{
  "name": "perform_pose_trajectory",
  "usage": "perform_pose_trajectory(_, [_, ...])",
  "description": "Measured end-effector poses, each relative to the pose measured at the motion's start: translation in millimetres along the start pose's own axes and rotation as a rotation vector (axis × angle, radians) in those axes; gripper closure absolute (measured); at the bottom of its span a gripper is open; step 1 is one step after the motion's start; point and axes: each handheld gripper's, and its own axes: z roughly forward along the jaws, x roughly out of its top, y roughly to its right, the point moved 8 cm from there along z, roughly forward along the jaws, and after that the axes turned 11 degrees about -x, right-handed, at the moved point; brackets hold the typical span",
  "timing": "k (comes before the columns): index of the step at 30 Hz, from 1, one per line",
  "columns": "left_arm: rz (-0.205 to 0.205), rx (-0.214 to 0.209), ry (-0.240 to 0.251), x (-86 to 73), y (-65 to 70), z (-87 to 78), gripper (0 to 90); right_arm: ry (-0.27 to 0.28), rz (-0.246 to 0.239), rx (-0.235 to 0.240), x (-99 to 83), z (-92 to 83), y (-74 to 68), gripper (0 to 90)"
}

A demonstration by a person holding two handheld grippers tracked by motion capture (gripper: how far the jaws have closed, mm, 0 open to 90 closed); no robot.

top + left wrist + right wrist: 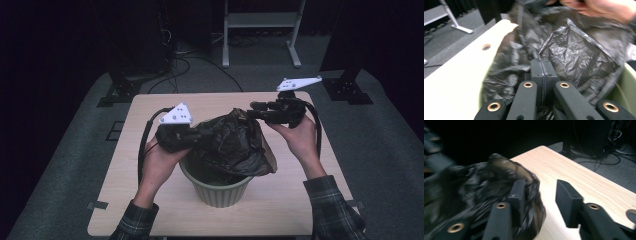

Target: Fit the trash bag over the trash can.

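Left gripper (192,135), at centre-left of the high view, has its jaws pressed flat together; in its own view a thin fold of the black plastic bag (232,142) appears pinched between the pads, though I cannot be fully sure; right gripper (260,111), upper right of centre, stands with jaws parted and nothing clamped, the bag's edge lying against one jaw only. The bag sits bunched at frame centre, draped over and partly sunk into the green ribbed bin (220,192) at lower centre; by my judgement the lining is about half done: bag in place, mouth not yet spread or folded over the rim; whether anything lies inside the bag I cannot tell. Around it, the pale wooden table (150,200); beyond, grey carpet (380,130).
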Motion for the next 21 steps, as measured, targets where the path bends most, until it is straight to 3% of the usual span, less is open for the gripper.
perform_pose_trajectory(8, [-0.031, 0.026, 0.015, -0.2, -12.9, -2.5, 90.0, 0.027, 0.001, 0.027, -15.9, -58.1, -25.0, 42.0])
perform_pose_trajectory(13, [-0.035, 0.039, 0.027, -1.9, -13.7, -11.7, 90.0, 0.018, 0.005, 0.045, -36.3, -73.7, -42.7, 43.1])
perform_pose_trajectory(15, [-0.039, 0.043, 0.028, -3.7, -13.0, -15.7, 89.9, -0.006, 0.017, 0.05, -44.2, -70.5, -43.7, 50.1])
perform_pose_trajectory(18, [-0.038, 0.05, 0.026, -7.2, -13.6, -21.9, 89.9, -0.024, 0.016, 0.063, -52.5, -63.7, -42.3, 72.2])
perform_pose_trajectory(20, [-0.046, 0.055, 0.031, -10.1, -14.7, -26.1, 89.9, -0.028, 0.019, 0.046, -54.4, -60.2, -38.5, 83.8])
perform_pose_trajectory(21, [-0.046, 0.06, 0.029, -12.1, -15.9, -28.7, 89.9, -0.023, 0.018, 0.039, -54.4, -58.4, -36.0, 85.4])
